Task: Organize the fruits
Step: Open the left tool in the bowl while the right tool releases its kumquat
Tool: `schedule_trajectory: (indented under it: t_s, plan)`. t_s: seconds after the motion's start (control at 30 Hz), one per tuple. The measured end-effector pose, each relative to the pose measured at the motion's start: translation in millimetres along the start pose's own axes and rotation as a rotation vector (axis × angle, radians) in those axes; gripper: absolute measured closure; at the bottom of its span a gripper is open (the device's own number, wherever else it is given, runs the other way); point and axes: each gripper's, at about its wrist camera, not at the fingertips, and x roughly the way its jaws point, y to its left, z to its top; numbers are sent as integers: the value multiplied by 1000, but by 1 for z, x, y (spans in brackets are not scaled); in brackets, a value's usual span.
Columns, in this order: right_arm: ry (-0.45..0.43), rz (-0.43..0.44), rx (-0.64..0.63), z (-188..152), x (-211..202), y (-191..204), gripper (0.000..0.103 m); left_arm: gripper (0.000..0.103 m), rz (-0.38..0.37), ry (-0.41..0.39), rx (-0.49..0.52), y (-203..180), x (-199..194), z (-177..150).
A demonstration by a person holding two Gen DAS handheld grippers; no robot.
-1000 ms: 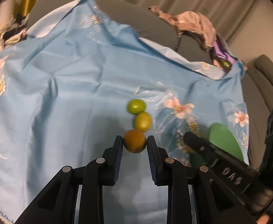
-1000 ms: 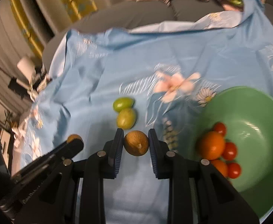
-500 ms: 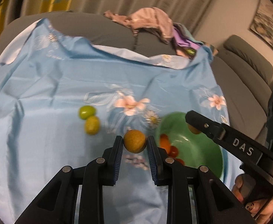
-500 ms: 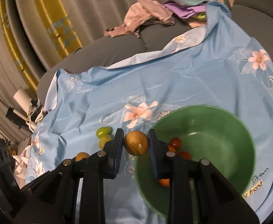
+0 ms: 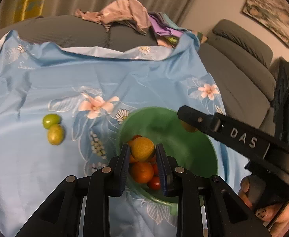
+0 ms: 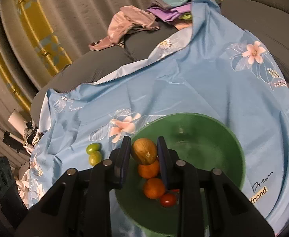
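My left gripper [image 5: 142, 151] is shut on a round yellow-brown fruit [image 5: 142, 148] and holds it above the near left part of the green bowl [image 5: 195, 148]. My right gripper [image 6: 144, 150] is shut on a brown fruit [image 6: 144, 151] above the same bowl [image 6: 223, 150]; it also shows in the left wrist view [image 5: 186, 116]. The bowl holds oranges [image 6: 153, 187] and small red tomatoes [image 6: 167, 199]. Two green fruits [image 5: 53, 126] lie touching on the blue floral cloth [image 5: 45, 83], left of the bowl; they also show in the right wrist view [image 6: 94, 153].
The cloth covers a grey sofa seat [image 5: 75, 31]. A heap of pink and purple clothes [image 5: 128, 17] lies at the back. A second grey sofa [image 5: 243, 59] stands to the right. Curtains hang behind.
Both grippers have carried their fruits to the right, away from the two green fruits, and now hang over the bowl.
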Motion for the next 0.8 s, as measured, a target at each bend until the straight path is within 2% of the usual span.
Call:
schedule_trajectory:
  t_s: [0.17, 0.43, 0.8]
  plan:
    - [21, -31, 38, 0, 6, -16, 75, 77, -35, 39, 17, -10, 12, -6]
    - [60, -50, 59, -1, 16, -27, 75, 77, -43, 83, 37, -19, 26, -12]
    - [102, -59, 67, -3, 28, -34, 75, 77, -58, 102, 34, -20, 35, -14]
